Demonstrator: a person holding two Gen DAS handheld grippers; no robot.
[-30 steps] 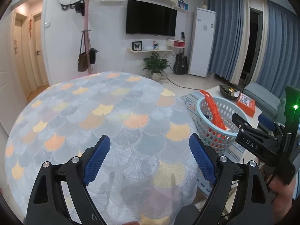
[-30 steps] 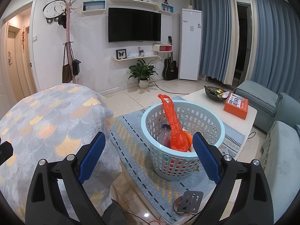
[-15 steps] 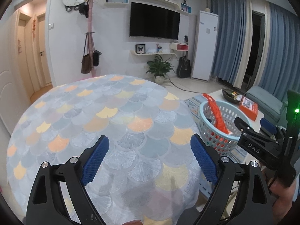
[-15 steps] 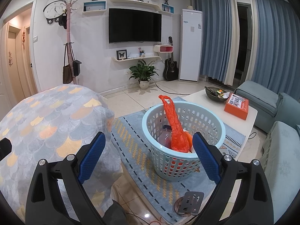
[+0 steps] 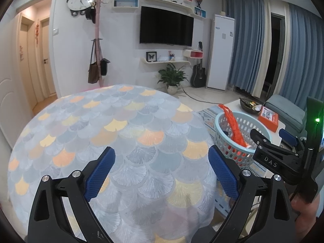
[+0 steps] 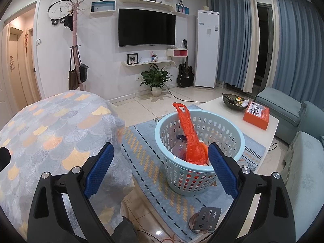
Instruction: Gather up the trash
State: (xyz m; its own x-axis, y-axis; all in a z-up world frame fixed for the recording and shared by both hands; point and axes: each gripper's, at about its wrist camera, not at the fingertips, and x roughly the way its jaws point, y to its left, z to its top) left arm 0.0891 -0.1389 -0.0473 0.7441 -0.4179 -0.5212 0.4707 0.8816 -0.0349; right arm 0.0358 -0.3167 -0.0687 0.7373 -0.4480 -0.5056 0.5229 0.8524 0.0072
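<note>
A light blue plastic basket (image 6: 226,135) stands on the floor rug. It holds an orange plastic bag (image 6: 191,137) that sticks up above the rim, and a clear bottle (image 6: 179,145). My right gripper (image 6: 160,168) is open and empty, held above the floor to the near left of the basket. My left gripper (image 5: 160,170) is open and empty over the round table with the scale-pattern cloth (image 5: 113,133). The basket also shows in the left wrist view (image 5: 222,139), with the bag (image 5: 232,125) in it. The right gripper's body (image 5: 283,158) shows at the right there.
A white coffee table (image 6: 269,129) behind the basket carries an orange box (image 6: 256,118) and a dark bowl (image 6: 235,100). Blue sofas (image 6: 299,121) stand at the right. The cloth-covered table (image 6: 50,133) is at the left. A small metal plate (image 6: 206,218) lies on the rug.
The left gripper has drawn back and risen a little, so more of the room and tabletop show. The right gripper has barely moved. Both stay open.
</note>
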